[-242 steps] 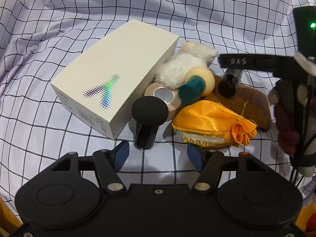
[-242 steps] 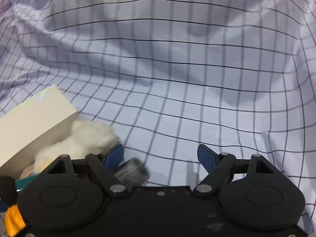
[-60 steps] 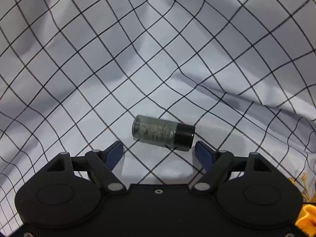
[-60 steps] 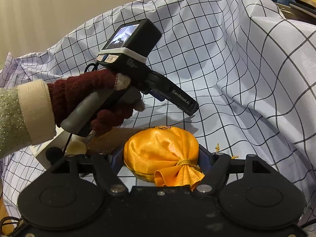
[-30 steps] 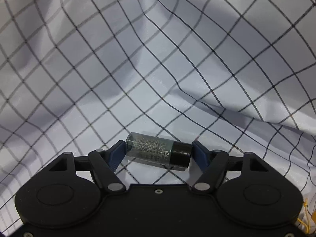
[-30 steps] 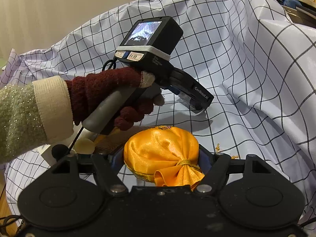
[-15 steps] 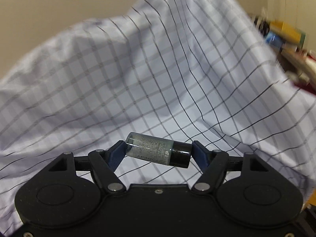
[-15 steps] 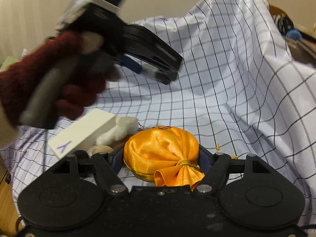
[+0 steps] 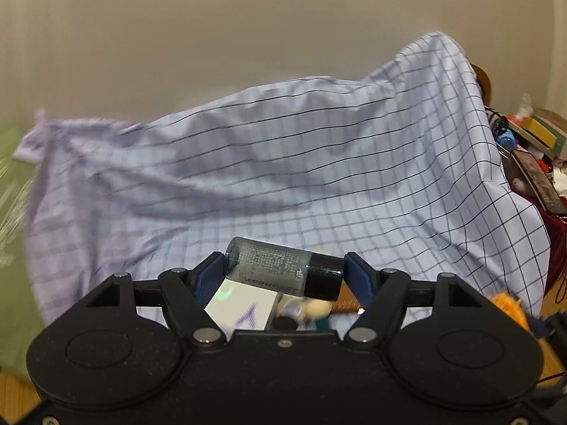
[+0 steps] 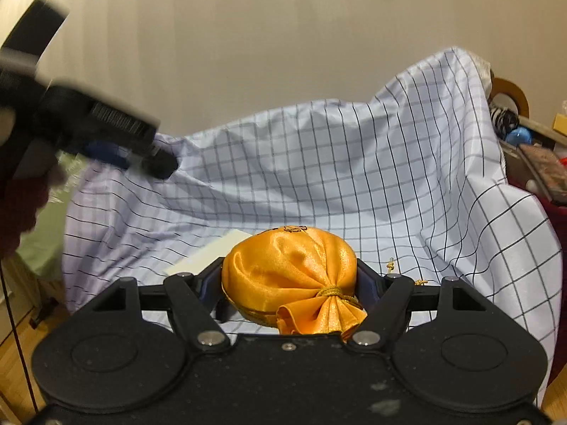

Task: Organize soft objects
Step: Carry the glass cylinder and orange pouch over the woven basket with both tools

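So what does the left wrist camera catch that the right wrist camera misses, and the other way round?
Only the left wrist view shows the small dark bottle clamped end to end in the left gripper, with a blurred pile below it, including the printed face of the white box.

Only the right wrist view shows the orange satin pouch held in the right gripper, and the left gripper from outside, blurred, up at the left.

Both share the checked cloth, the beige wall and the cluttered shelf at the right edge.
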